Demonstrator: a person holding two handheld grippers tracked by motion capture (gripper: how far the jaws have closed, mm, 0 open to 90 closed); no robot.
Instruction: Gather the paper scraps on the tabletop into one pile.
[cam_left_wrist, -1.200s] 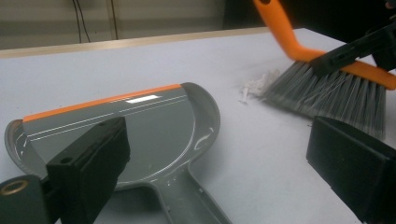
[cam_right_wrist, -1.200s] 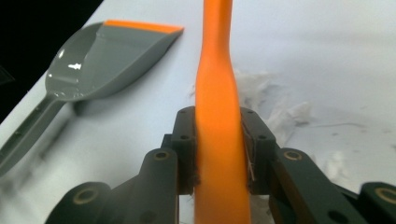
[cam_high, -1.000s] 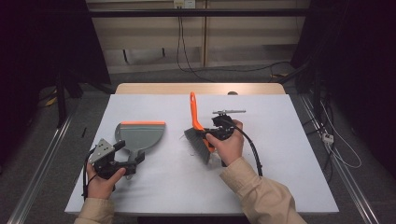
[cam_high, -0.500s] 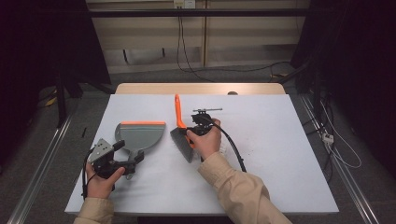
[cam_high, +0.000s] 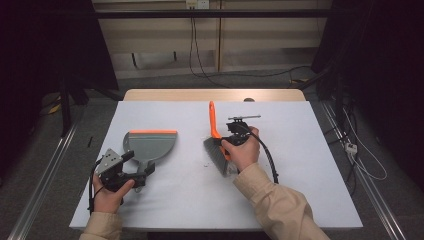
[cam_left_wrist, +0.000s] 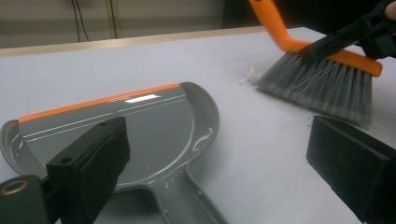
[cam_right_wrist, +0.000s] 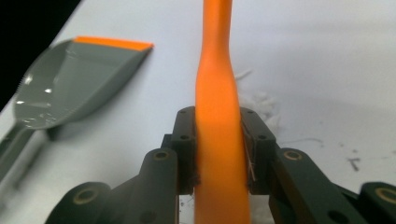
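A white table with a pale wooden strip along its far edge carries a grey dustpan lying flat on the left half, its orange lip turned toward the far side. Near the middle, a brush's grey bristles touch the surface beside small white scraps

white table | cables on floor behind

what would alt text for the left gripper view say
A grey dustpan with an orange lip lies on a white table, framed by the left hand-held gripper with its jaws open. At upper right, a brush with an orange handle touches the table beside a bit of white debris.
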